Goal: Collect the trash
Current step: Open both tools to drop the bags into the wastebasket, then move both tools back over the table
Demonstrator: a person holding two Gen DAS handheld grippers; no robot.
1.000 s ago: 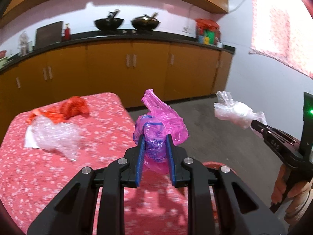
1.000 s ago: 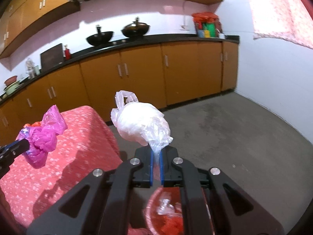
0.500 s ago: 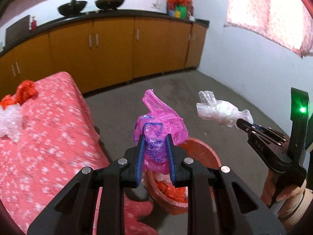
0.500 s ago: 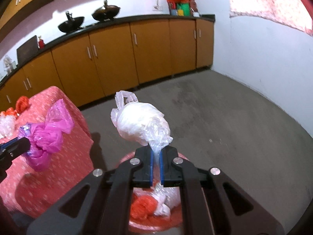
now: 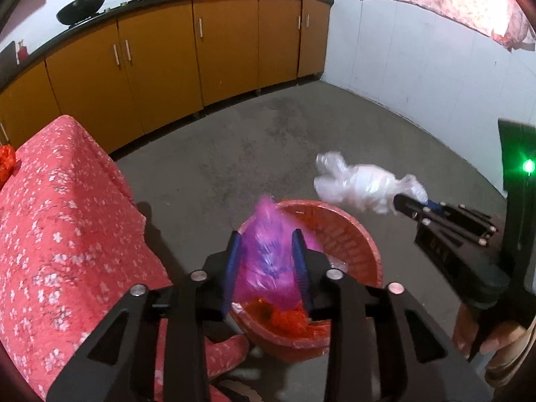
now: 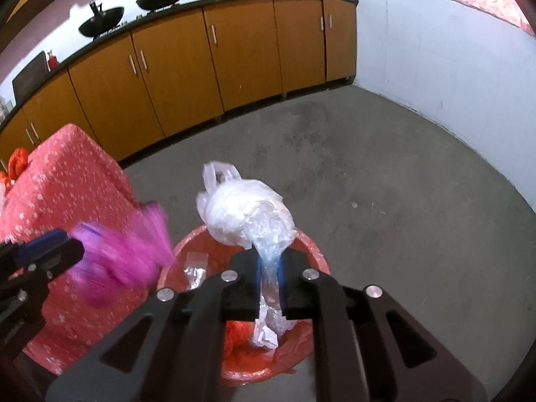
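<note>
The red bin [image 5: 348, 234] stands on the floor just beside the corner of the cloth-covered table [image 5: 60, 221], and both bags hang above it, so the coming move turns on what lies straight below each hand-held gripper. The left hand-held gripper [image 5: 266, 261] has just been opening its jaws; the pink bag [image 5: 268, 248] is between them, blurred, and looks to be slipping down toward the bin's left half, its long axis running up and away from the fingers, the twisted top pointing up. The right hand-held gripper [image 6: 269, 278] has also just been opening, only slightly, and the clear bag [image 6: 241, 214] is pinched by its thin tail between nearly closed pads, the bulk standing forward and up over the far rim, handles farthest out (so the long axis runs along the fingers). Of the two, the left bag seems lower and nearer the opening; the clear one probably needs a wider release to fall inside.
</note>
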